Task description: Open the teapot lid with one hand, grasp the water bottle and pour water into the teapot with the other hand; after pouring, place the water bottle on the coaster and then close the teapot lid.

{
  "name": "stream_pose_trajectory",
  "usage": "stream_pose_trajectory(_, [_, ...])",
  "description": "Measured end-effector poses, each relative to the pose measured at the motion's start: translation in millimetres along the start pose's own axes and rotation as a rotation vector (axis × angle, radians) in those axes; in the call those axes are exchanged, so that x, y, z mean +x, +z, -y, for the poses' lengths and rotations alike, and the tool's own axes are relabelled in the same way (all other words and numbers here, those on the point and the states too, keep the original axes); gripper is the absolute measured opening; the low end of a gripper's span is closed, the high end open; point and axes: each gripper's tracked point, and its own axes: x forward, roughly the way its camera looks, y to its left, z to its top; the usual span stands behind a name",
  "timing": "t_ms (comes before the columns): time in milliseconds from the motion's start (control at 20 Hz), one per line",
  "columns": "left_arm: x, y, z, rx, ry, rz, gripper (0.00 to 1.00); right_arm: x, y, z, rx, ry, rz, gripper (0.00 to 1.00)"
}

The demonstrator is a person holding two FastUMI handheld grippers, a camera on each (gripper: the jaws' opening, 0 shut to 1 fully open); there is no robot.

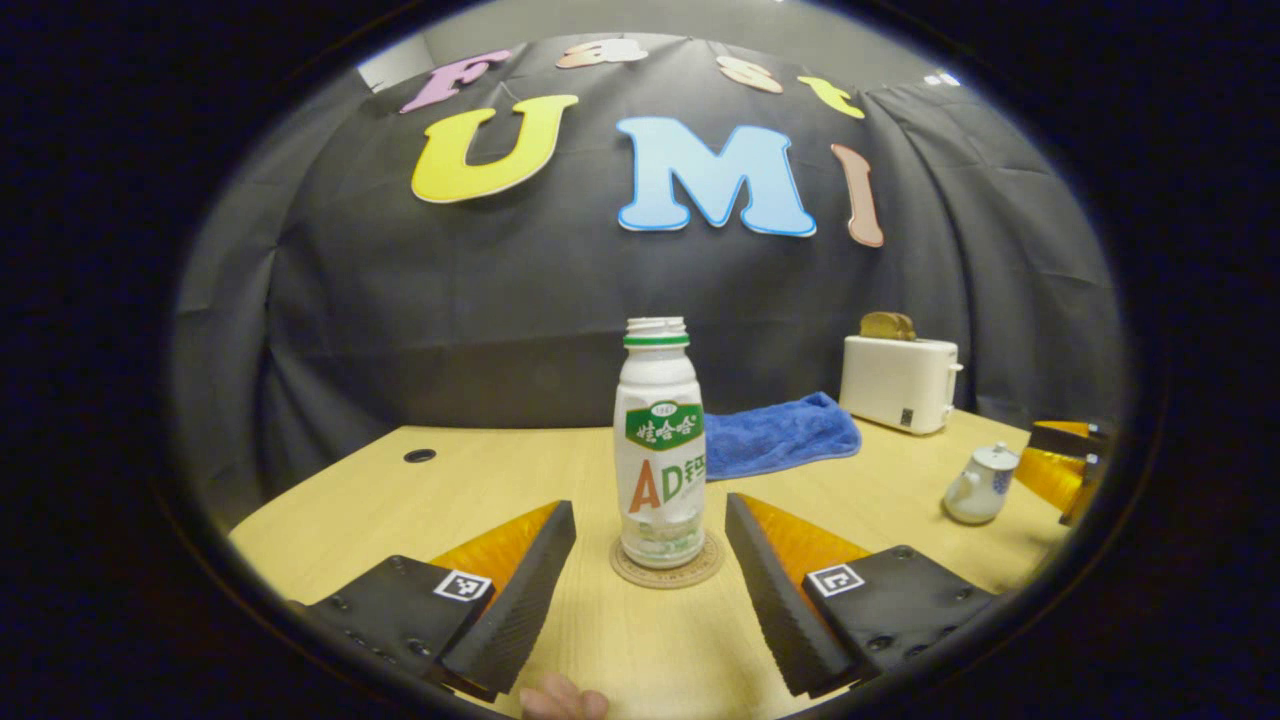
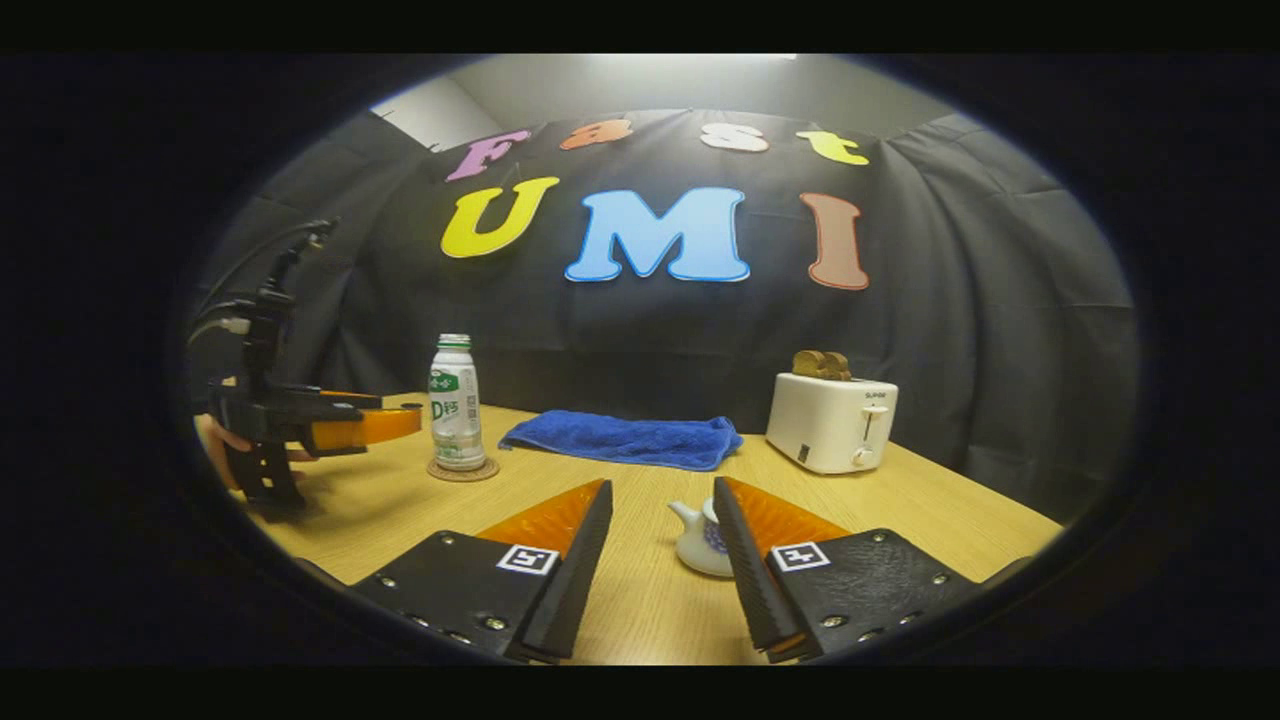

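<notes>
left gripper view: water bottle (image 1: 659, 445) upright on coaster (image 1: 667, 567), mouth up, between left gripper (image 1: 650, 570) spread fingers (image 1: 525, 590).

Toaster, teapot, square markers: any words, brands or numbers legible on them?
Toaster: small print above the lever, too small to read.
Teapot: blue pattern, no text visible.
Square markers: black-and-white codes, no words.

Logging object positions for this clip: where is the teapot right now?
In the right gripper view the teapot sits on the table just ahead of the right gripper, partly behind its right finger, nearer than the toaster and blue towel.
</notes>
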Motion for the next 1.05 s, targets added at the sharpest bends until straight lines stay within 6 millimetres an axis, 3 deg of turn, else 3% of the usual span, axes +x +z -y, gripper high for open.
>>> stream_pose_trajectory(150, [-39.4, -1.3, 38.8, -0.045, -0.020, 0.028, 1.00, -12.7, 0.5, -20.0, 0.030, 0.011, -0.015, 0.63])
stream_pose_trajectory(300, [-67.8, -14.3, 60.8, 0.027, 0.034, 0.039, 0.99, -28.4, -14.0, -33.1, 0.070, -0.010, -0.056, 0.80])
stream_pose_trajectory(350, [-72.5, -19.7, 71.2, 0.041, 0.036, 0.041, 0.99, -33.9, -15.2, -33.9, 0.079, -0.022, -0.067, 0.80])
stream_pose_trajectory(550, [-96.7, -12.2, 71.2, 0.051, 0.107, 0.111, 1.00, -48.9, -2.7, -34.2, 0.086, -0.076, 0.020, 0.82])
stream_pose_trajectory(600, [-100.9, -9.5, 72.8, 0.051, 0.112, 0.124, 0.88, -49.4, -7.9, -34.9, 0.091, -0.082, 0.013, 0.83])
stream_pose_trajectory(650, [-101.6, -13.8, 77.1, 0.050, 0.105, 0.119, 1.00, -54.3, -5.7, -36.8, 0.087, -0.093, 0.018, 0.82])
stream_pose_trajectory(1050, [-112.2, -14.7, 83.2, 0.050, 0.114, 0.122, 1.00, -71.4, -7.2, -39.6, 0.088, -0.136, 0.014, 0.83])
